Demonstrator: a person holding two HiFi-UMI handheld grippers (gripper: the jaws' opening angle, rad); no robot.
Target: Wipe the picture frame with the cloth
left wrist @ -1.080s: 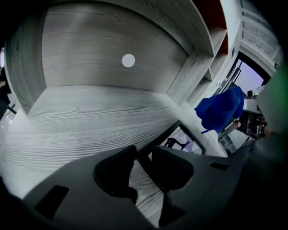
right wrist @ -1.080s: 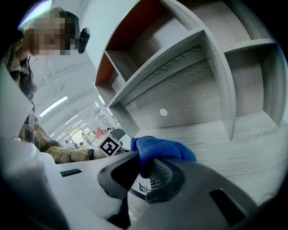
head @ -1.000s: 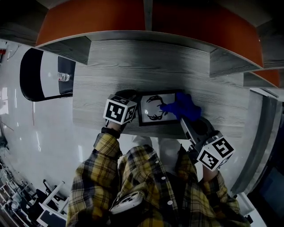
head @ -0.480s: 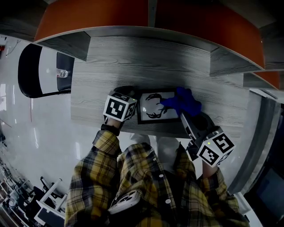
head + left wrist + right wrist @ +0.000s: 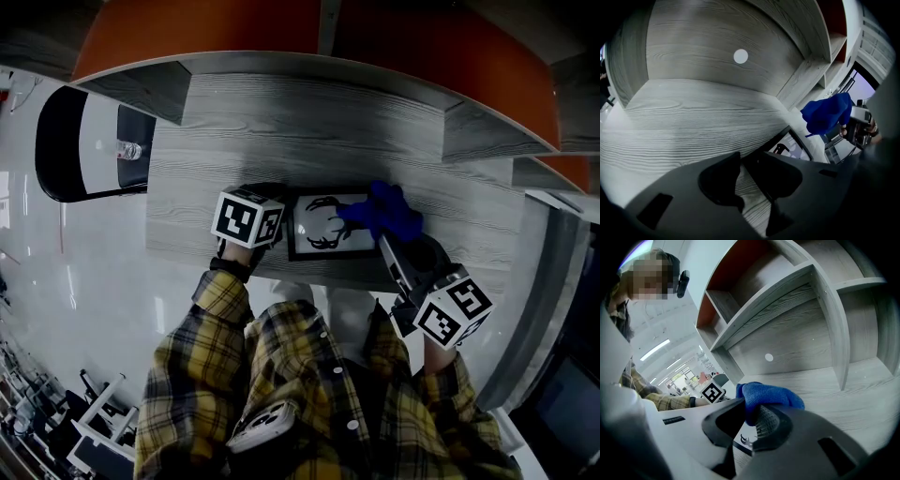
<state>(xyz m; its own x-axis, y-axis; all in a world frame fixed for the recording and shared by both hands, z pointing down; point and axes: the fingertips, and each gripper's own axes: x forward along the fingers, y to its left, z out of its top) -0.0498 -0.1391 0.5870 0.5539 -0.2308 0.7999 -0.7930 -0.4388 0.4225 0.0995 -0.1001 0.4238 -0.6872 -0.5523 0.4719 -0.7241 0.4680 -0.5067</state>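
Step in hand: wiping under way, by my reading; the cloth sits on the right part of the picture frame while the other gripper stands at its left edge.
Next move calls for: the left gripper steadying the frame, then a level sweep of the cloth leftward across the glass, pressed lightly so the frame does not slide on the desk.
Right gripper (image 5: 750, 420): nearest the person, at the desk's front edge; jaws clamped on a bunched fold of the cloth.
Left gripper (image 5: 750, 173): at the frame's left end; jaws stand wide and have just been closing a little. The frame's black corner lies between them, close against the right-hand jaw, with bare desk showing on the other side. No grip made.
Picture frame (image 5: 323, 227): lies flat near the front edge of the desk, black border, pale print with a dark antlered figure.
Cloth (image 5: 384, 216): blue, crumpled, over the frame's right end and upper right corner.
Desk (image 5: 234, 169): grey wood grain; carries only the frame and cloth.
Shelf compartments (image 5: 487, 131): behind the desk, grey walls, orange backs above; nothing shows inside any of them.
Other containers: none seen.
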